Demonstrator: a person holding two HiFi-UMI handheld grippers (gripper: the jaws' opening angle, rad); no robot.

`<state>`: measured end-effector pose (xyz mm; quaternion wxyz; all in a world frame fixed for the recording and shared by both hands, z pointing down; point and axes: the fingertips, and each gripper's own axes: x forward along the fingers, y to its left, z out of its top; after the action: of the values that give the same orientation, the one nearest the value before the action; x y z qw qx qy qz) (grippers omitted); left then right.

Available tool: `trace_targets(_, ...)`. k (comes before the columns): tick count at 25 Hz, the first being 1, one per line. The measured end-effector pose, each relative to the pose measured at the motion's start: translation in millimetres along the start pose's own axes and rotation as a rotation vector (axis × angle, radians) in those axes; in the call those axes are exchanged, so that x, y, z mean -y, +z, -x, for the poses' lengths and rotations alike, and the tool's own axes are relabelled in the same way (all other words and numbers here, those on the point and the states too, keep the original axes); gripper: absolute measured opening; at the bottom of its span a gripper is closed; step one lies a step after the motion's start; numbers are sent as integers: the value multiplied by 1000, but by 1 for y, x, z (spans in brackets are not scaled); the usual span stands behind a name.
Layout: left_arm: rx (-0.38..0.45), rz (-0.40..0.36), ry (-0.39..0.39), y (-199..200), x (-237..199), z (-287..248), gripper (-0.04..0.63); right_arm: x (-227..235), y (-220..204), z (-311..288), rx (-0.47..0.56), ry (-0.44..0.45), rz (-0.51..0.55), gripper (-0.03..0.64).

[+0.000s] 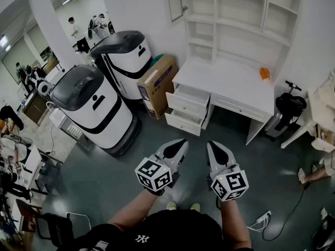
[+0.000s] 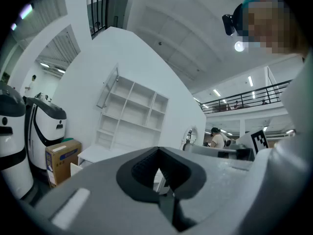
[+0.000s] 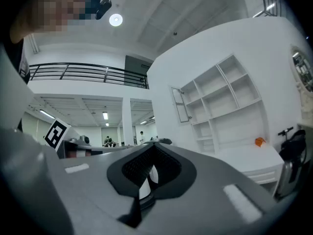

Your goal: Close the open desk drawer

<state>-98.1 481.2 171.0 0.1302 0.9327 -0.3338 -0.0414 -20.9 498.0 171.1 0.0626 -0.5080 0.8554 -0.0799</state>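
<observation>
The white desk (image 1: 235, 85) with a shelf unit above it stands ahead of me against the wall. At its left end, three drawers (image 1: 186, 109) are pulled out in steps, the lowest one furthest. My left gripper (image 1: 179, 144) and right gripper (image 1: 213, 147) hang side by side over the dark floor, well short of the drawers, both shut and holding nothing. The left gripper view shows the closed left gripper (image 2: 157, 152) with the desk (image 2: 98, 153) beyond. In the right gripper view, the right gripper (image 3: 154, 148) is closed too, with the desk (image 3: 244, 158) at the right.
Two big white-and-black robots (image 1: 99, 109) (image 1: 125, 56) and a cardboard box (image 1: 157, 82) stand left of the desk. A small orange object (image 1: 265, 73) lies on the desktop. A black scooter (image 1: 290, 103) is at the right. A power strip (image 1: 261, 219) lies on the floor.
</observation>
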Motion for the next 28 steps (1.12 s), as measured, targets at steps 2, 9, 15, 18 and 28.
trace_targets(2,-3,-8,3,-2,-1,-3,0,3,-2,-2,-4,-3,-1,20)
trace_targets(9,-20,-16,9,-9,-1,-7,0,7,-8,-4,-15,-11,-6,20)
trace_targets(15,-32,-13,18,-18,1,-11,0,23,3,12,78,35,-133,23)
trace_targets(18,-25,-22,43,-17,-7,-16,0,44,9,17,126,36,-207,23)
trace_targets(28,-41,-21,85,-32,-10,-39,0,65,-6,18,63,10,-81,23)
